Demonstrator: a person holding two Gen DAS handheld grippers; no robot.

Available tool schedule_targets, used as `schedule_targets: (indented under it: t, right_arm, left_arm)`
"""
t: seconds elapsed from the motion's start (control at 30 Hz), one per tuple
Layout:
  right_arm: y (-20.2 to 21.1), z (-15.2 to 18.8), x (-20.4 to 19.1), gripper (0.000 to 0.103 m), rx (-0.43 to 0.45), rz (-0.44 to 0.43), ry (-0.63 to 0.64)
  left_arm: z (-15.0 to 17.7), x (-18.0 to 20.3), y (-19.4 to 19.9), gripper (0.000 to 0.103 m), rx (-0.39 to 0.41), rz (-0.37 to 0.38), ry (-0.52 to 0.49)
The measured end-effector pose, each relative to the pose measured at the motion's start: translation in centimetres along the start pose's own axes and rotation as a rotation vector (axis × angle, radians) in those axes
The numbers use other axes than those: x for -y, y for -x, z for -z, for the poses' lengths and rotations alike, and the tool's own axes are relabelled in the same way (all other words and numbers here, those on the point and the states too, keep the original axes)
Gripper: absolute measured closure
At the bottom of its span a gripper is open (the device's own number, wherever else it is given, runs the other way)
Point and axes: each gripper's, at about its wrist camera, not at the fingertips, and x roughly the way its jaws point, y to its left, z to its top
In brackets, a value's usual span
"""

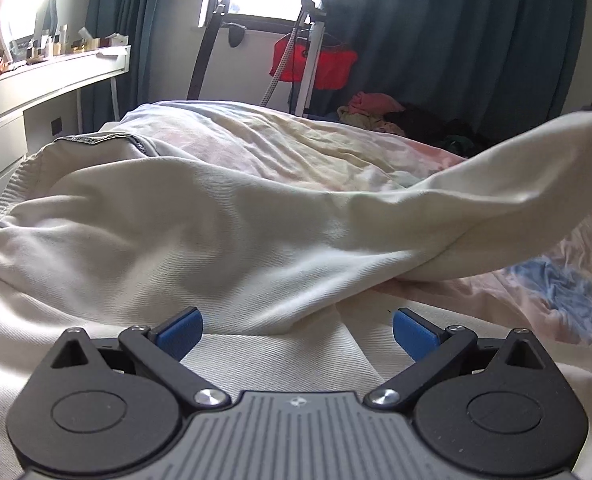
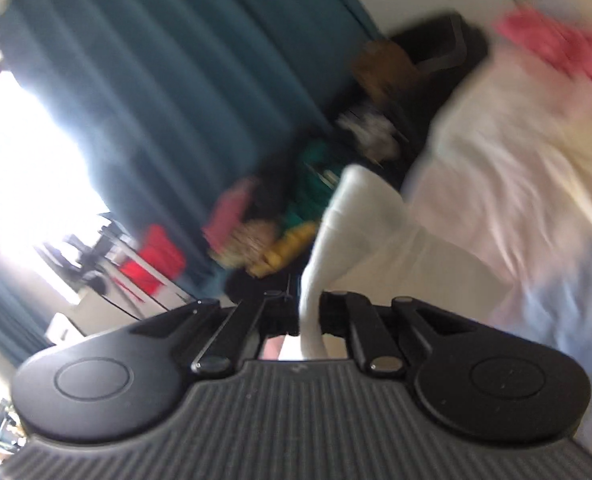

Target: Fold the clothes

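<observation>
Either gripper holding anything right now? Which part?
Right gripper is shut on the end of the cream garment's lifted sleeve or leg. Left gripper is open, holding nothing.

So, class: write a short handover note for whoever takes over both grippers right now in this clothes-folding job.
Left gripper: jaws open, holding nothing, over the cream garment spread on the bed.
Right gripper: jaws shut on one end of the garment's cloth, lifted clear of the bed; that view is blurred.
Done: one end picked up.
Left: no finished fold shows yet. Probably lay the raised end across the body, then smooth it. More clothes wait at the far edge of the bed.
</observation>
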Motion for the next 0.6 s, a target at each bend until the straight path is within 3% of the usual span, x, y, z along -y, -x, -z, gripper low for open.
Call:
schedule_targets:
  t: [0.1,0.17,0.27,0.47,0.6]
  right_arm:
    - [1.6,-4.0,-2.8,0.097,0.132,-0.061,0.043]
    - [2.3,-5.0,-0.9,0.097,0.166,-0.07,-0.004]
    - [3.3,-3.7,5.0,0.097,0.176,-0.036,-0.016]
    - [3.8,4.4,21.7,0.097,-0.041,0.245,-0.051]
    - [4.6,8.6,27.7,0.097,-0.116,0.33,-0.085]
  left_arm:
    - [-0.6,-1.2,-0.1,0.001,-0.015,0.014,0.06]
    - [-1.0,-2.0,0.5,0.001,-0.016,0.018,0.091]
    - [-1.1,-2.9,1.0,0.001,-0.021,0.029,0.123]
    - [-1.1,-3.1,1.6,0.001,-0.024,0.045,0.13]
    - [-0.6,-2.8,1.3,0.001,-0.039,0.026,0.112]
